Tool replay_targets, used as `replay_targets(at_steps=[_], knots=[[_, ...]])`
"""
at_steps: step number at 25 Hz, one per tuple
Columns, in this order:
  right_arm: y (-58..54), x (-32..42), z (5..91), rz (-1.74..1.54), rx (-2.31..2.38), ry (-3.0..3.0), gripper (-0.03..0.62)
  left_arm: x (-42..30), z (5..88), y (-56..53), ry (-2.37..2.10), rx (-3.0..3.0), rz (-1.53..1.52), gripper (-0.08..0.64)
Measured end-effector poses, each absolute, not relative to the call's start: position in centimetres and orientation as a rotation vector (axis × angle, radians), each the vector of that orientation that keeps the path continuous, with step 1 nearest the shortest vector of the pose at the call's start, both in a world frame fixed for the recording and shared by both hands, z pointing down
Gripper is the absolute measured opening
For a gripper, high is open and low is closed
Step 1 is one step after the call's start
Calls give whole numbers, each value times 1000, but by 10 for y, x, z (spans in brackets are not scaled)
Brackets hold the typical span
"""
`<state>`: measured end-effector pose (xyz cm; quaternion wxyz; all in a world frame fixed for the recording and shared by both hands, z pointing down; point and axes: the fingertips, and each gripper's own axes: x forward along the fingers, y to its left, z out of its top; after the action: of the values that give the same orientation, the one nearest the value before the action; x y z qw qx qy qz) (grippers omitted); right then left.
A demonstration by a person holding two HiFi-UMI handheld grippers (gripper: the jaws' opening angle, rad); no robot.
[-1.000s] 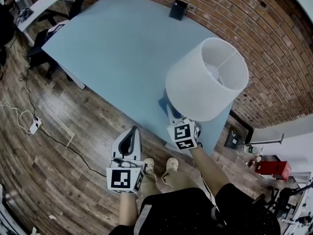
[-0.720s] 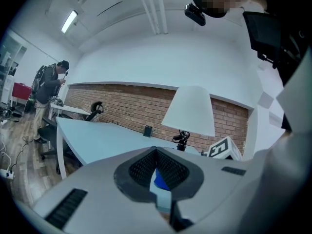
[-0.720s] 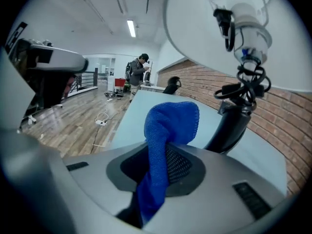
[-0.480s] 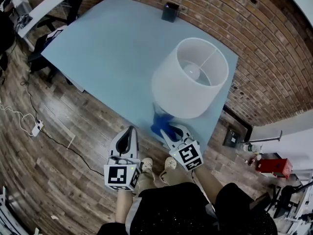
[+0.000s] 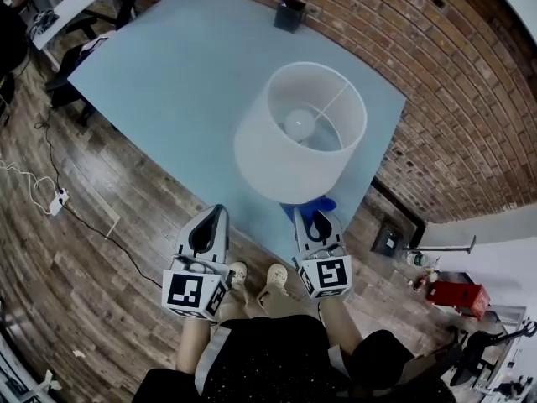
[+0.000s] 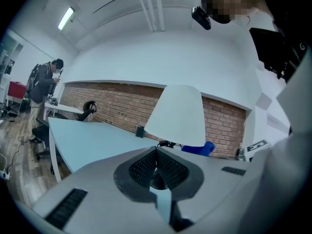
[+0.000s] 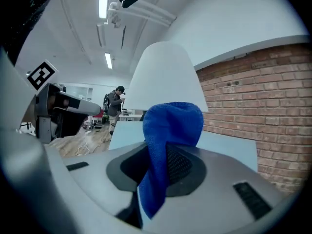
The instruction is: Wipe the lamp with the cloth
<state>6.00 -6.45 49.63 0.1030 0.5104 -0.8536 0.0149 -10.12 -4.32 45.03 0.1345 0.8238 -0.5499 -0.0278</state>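
One white lamp stands near the edge of the one pale blue table, with a single small black box well behind it. Just in front of the lamp's shade, the right gripper clamps the one blue cloth, which bunches past its tips. The left gripper, to the lamp's left and nearer the person, holds its jaws pressed together on nothing.
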Motion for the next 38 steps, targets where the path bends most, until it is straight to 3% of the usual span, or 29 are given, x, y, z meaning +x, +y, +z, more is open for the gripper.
replay_targets(at_steps=[12, 29, 38], knots=[[-127, 40, 514, 44, 1381, -2644, 74, -98, 454, -29, -1729, 2311, 26, 8], [-124, 58, 587, 291, 1059, -2498, 74, -81, 462, -19, -1795, 2258, 85, 9], [-128, 148, 527, 977, 1268, -2913, 74, -80, 453, -33, -1807, 2245, 89, 9]])
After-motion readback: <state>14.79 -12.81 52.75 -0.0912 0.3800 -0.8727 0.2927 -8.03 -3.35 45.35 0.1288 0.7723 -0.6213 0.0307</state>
